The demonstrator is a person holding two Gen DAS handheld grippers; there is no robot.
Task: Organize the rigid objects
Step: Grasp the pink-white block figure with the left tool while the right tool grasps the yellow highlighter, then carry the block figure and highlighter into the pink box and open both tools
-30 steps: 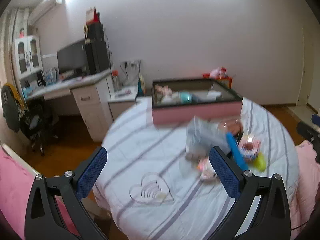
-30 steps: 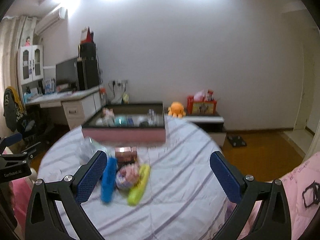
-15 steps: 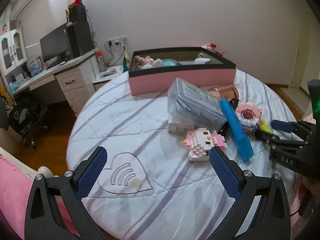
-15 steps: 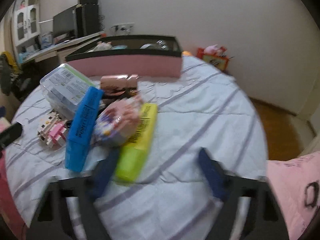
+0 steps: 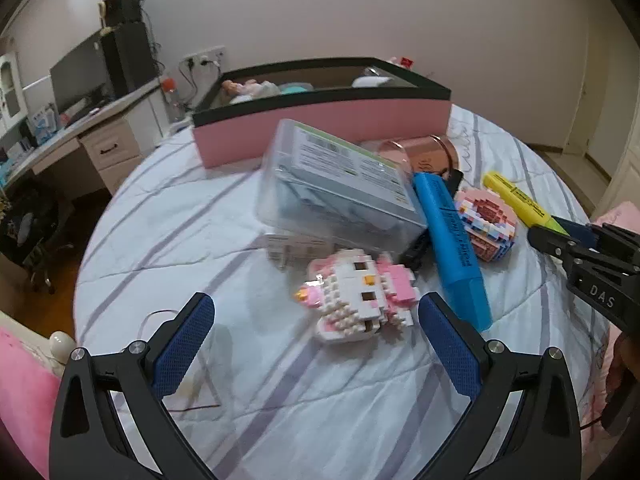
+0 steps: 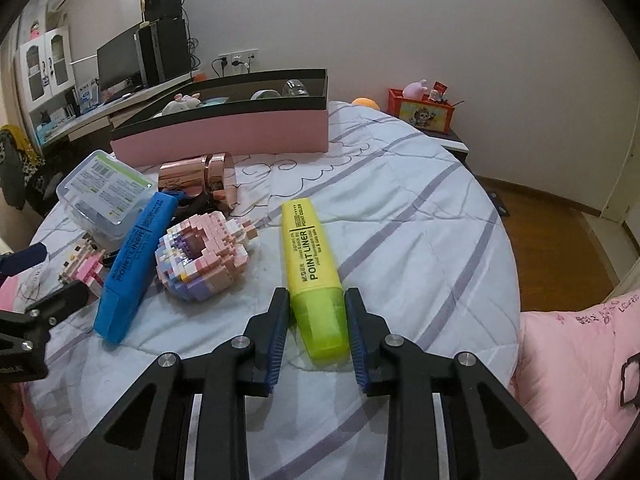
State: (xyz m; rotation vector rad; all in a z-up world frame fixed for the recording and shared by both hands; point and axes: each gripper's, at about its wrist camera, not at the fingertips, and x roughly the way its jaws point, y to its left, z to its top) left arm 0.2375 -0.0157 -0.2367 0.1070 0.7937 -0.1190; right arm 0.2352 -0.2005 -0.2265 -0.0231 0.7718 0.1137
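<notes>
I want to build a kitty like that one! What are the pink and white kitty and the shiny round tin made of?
The kitty looks like tiny plastic bricks: you can see little studded blocks stacked in steps, with a slight gloss. The round tin looks like metal with a polished rose-gold finish, since it mirrors the room, though it could be coated plastic.

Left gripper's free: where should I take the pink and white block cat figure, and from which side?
Grip the block cat figure across its white head, coming down from above and the near side. It lies flat just ahead of the open left gripper. Its far side crowds the clear plastic box and blue highlighter, so that approach looks tighter.
</notes>
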